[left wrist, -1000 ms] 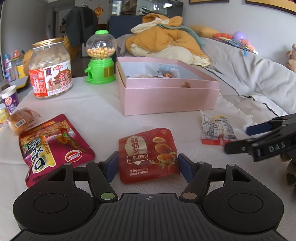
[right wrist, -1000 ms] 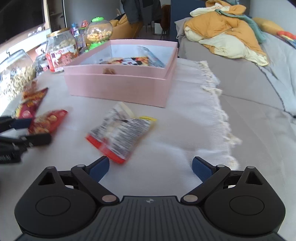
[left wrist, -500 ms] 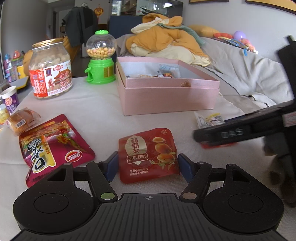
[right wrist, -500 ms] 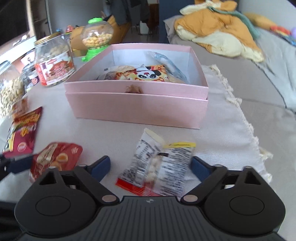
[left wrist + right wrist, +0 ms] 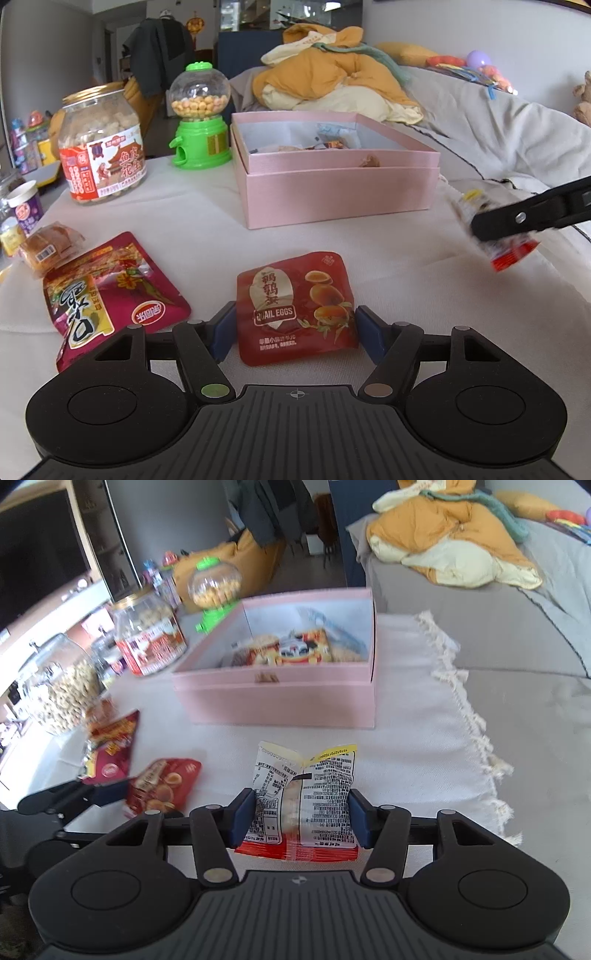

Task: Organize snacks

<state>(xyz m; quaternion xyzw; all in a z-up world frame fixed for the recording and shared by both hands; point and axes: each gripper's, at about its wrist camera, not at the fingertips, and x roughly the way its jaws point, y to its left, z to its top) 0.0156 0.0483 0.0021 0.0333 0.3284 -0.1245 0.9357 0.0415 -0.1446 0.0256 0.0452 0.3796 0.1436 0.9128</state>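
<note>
Left gripper (image 5: 295,326) low over the worktop (image 5: 207,225), jaws wide around the red quail-egg pouch (image 5: 295,302), not pressing. Right gripper (image 5: 301,818) off the surface, jaws closing onto a white snack packet (image 5: 304,797), before the pink box (image 5: 280,698).

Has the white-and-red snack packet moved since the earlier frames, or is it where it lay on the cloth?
Yes. In the left wrist view the snack packet has shifted right, away from the pink box, and now hangs tilted off the cloth between the right tool's closing pads.
</note>
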